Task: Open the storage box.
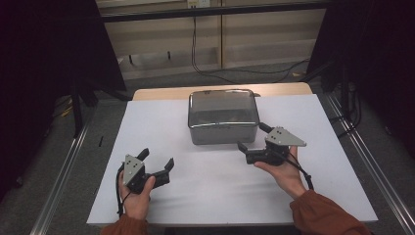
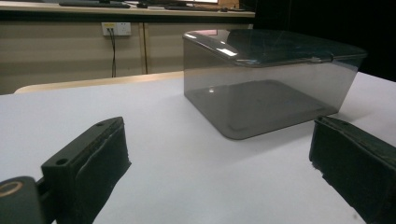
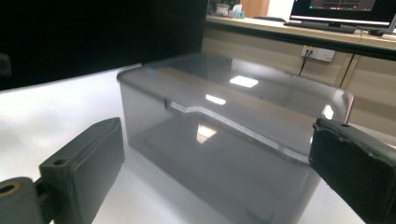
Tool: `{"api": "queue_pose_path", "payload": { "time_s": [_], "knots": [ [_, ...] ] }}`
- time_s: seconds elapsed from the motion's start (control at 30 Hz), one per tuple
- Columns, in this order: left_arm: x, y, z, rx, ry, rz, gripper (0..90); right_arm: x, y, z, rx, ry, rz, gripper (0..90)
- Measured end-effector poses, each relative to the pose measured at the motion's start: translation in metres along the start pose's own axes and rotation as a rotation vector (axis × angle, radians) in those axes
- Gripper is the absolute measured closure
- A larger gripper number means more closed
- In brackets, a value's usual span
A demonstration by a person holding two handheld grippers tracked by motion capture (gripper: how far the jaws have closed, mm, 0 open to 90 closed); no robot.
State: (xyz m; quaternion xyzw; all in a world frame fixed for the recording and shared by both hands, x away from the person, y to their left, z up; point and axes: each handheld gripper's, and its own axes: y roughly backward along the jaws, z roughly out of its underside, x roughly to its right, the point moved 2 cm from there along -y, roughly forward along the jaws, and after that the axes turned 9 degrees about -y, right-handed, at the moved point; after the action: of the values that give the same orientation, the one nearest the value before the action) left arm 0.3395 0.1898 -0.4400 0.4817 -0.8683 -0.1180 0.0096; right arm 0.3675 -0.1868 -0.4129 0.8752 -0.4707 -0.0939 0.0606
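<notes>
High view: smoky-grey translucent plastic box with closed lid [image 1: 223,116] centred far on white worktop [image 1: 313,171] — reachable from both sides. Right gripper [image 1: 253,138] just beside box's near-right corner, fingers wide apart, empty; left gripper [image 1: 157,161] well apart, near-left.

Left gripper view: fingers [image 2: 88,161] spread wide, holding nothing — box far right.

Right gripper view: fingers [image 3: 86,161] wide, box close ahead, untouched; likely lining up on lid.

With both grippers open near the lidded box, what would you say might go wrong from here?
1. The smoky clear box looks smooth and glossy, so the open right gripper, close to its front corner, might slip off or nudge it across the white sheet.
2. The lid sits closed; a one-sided lift may tilt the whole box.
3. The left gripper is farther off, too far to steady it.
</notes>
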Motion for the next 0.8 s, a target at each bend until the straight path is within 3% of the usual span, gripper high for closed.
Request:
{"api": "queue_pose_path", "payload": {
  "time_s": [0.33,0.53,0.63,0.67,0.7,0.77,0.8],
  "knots": [
    [-0.001,0.0,0.001,-0.004,0.0,0.0,4.2,0.0,-0.013,-0.013,0.018,0.058,0.017,3.6],
    [-0.001,0.0,0.001,-0.005,0.003,-0.001,4.2,-0.002,-0.023,-0.027,0.02,0.14,0.022,4.2],
    [-0.001,0.0,0.001,-0.006,0.001,0.0,4.2,-0.004,-0.028,-0.027,0.014,0.202,0.03,6.5],
    [-0.001,0.0,0.001,-0.006,0.001,0.0,4.2,-0.004,-0.028,-0.027,0.014,0.202,0.03,6.5],
    [-0.001,0.0,0.001,-0.005,0.003,0.001,4.2,-0.006,-0.03,-0.025,0.002,0.265,0.033,8.0],
    [-0.002,0.0,0.001,-0.005,0.002,0.001,4.3,-0.007,-0.031,-0.024,-0.001,0.294,0.041,7.8],
    [-0.002,0.0,0.001,-0.005,0.002,0.0,4.2,-0.009,-0.033,-0.021,-0.021,0.345,0.044,8.1]
  ]
}}
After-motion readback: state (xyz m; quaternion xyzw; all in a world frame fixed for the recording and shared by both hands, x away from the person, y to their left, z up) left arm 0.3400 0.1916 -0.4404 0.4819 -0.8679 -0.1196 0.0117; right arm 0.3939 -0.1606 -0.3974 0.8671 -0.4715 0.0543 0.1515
